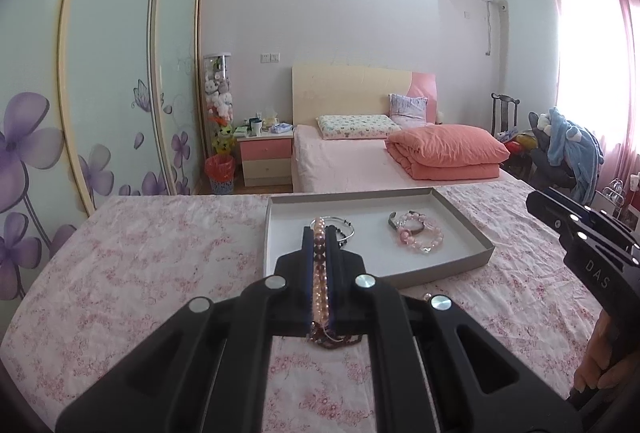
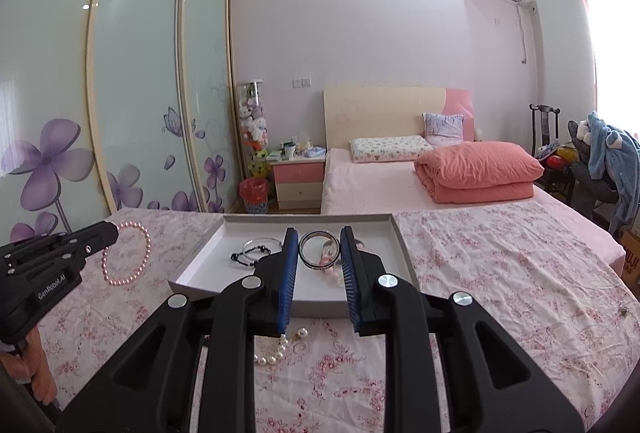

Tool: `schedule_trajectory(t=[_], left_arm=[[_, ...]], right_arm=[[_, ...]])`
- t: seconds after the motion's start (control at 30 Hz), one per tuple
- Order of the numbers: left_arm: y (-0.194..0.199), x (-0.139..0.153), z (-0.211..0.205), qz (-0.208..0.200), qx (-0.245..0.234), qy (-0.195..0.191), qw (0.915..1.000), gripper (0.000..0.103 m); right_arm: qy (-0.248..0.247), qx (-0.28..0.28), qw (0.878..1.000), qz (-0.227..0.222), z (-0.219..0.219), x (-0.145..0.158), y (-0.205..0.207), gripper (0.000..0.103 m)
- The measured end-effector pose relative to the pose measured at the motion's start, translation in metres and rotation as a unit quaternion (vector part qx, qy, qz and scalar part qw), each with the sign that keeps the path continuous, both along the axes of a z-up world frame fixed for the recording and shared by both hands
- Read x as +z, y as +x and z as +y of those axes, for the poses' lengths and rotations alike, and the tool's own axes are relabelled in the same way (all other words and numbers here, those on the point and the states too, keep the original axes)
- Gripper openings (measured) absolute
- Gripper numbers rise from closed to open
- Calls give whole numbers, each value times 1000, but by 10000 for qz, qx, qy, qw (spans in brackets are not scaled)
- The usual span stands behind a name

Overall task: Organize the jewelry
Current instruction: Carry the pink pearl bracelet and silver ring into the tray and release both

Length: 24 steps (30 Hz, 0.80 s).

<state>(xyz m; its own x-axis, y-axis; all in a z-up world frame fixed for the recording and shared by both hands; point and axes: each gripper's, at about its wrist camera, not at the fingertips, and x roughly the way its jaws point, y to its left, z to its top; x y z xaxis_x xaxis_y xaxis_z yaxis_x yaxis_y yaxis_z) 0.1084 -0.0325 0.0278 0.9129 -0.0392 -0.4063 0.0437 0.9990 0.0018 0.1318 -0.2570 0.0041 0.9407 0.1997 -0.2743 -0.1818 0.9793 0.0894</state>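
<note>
My left gripper is shut on a pink bead bracelet, held above the near left of the grey tray. From the right wrist view the bracelet hangs as a loop from the left gripper, left of the tray. In the tray lie a silver bangle with dark beads and a pink bead bracelet pile. My right gripper is open and empty over the tray's near edge, with a dark ring bangle seen between its fingers. A white pearl strand lies on the floral cloth below it.
The tray sits on a pink floral cloth over a table. Behind stand a bed with an orange duvet, a nightstand, a sliding wardrobe on the left and a chair with clothes on the right.
</note>
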Motion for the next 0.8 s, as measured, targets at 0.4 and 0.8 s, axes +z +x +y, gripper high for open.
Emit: schedule_trajectory(t=[0.4,0.8], left_arm=[[13,3,-8,-92,-26,65,9999,6],[36,-1,-10,-18,-62,71,10000,6]], right_arm=[[13,3,9998,-174,-2,9,7,23],[-7,-15,9998,-187,0,9,19,23]])
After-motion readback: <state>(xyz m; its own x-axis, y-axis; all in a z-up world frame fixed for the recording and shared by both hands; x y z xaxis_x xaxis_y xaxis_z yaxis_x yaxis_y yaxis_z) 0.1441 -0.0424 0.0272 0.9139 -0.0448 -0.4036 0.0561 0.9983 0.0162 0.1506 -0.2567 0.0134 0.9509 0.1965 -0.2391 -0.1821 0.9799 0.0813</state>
